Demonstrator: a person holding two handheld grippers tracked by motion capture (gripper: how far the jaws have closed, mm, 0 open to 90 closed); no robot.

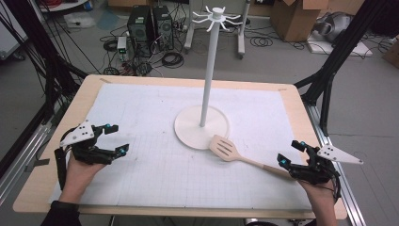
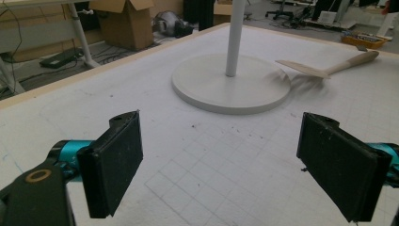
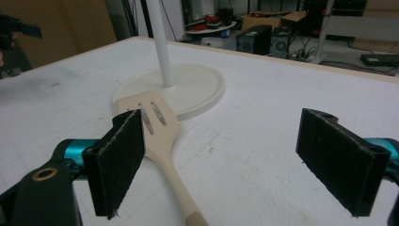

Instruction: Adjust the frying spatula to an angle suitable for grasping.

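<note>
A pale wooden slotted spatula (image 1: 235, 154) lies on the white mat, its blade resting against the round base of a white stand (image 1: 202, 127) with hooks at its top. My right gripper (image 1: 292, 153) is open at the right, near the spatula's handle end (image 1: 277, 169). In the right gripper view the spatula (image 3: 162, 141) runs between the jaws, closer to the left pad (image 3: 115, 162). My left gripper (image 1: 116, 139) is open at the table's left with nothing between its pads (image 2: 113, 165). In the left gripper view, the stand base (image 2: 230, 84) and spatula (image 2: 329, 68) lie far ahead.
The white gridded mat (image 1: 155, 160) covers most of the wooden table (image 1: 33, 188). Black frame legs (image 1: 329, 70) stand at the table's sides. Computers (image 1: 150, 26), cables and cardboard boxes (image 1: 294, 19) sit on the floor beyond the far edge.
</note>
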